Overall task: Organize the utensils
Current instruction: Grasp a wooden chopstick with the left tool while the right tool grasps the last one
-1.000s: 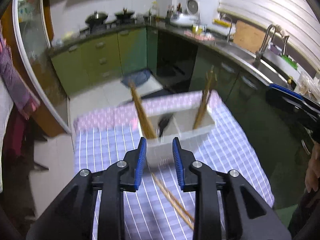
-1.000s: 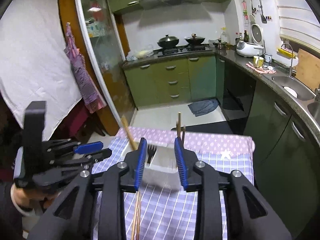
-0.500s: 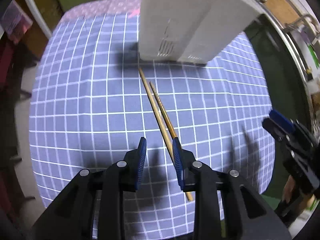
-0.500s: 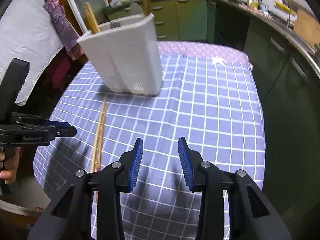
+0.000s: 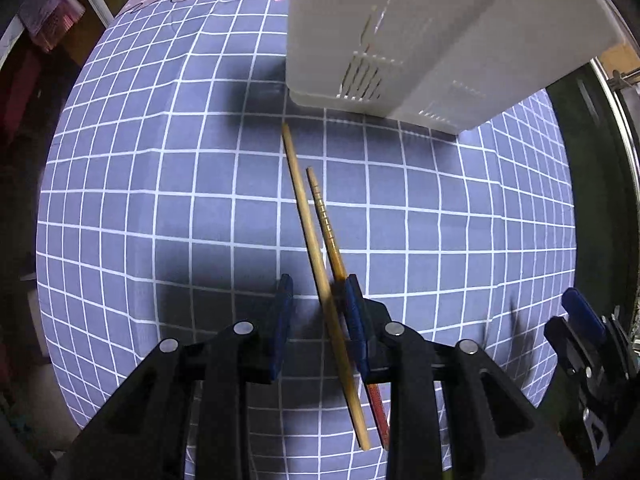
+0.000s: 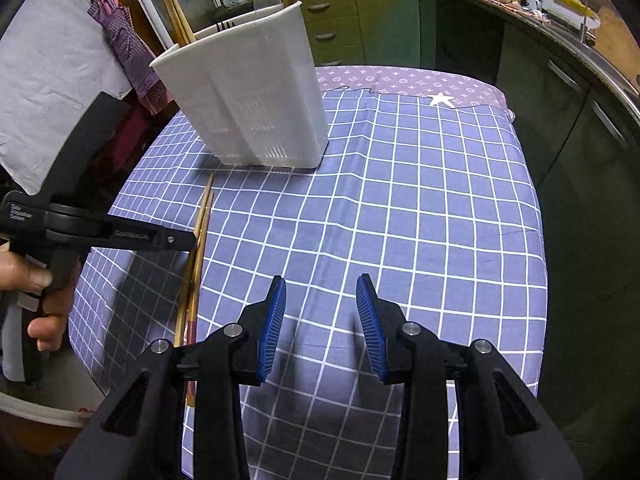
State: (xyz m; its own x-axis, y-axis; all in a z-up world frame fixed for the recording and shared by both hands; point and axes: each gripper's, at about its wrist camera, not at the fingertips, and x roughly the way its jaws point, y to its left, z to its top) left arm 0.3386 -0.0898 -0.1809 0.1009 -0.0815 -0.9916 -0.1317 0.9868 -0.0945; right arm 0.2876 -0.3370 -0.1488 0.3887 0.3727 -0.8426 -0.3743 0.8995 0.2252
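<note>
Two wooden chopsticks lie side by side on the blue checked tablecloth, a pale one (image 5: 304,216) and a darker ribbed one (image 5: 326,224). My left gripper (image 5: 318,292) points straight down over their near halves. It is open, with the pale chopstick between its jaws close to the right pad and the darker one running under the right finger (image 5: 354,320). In the right wrist view the chopsticks (image 6: 200,232) lie left of my right gripper (image 6: 320,292), which hangs open above bare cloth with nothing between its fingers. The left gripper's tip (image 6: 176,240) shows there over the chopsticks.
A white slotted utensil holder (image 6: 248,92) stands at the far side of the table (image 6: 440,200), with chopsticks, a fork and a spoon in it. A hand (image 6: 44,292) holds the left gripper at the table's left edge. Green kitchen cabinets (image 6: 380,12) lie beyond.
Both grippers dropped toward the table. The left one tipped down over the two chopsticks and sank until the pale one sat between its jaws. The right jaws spread wider.
</note>
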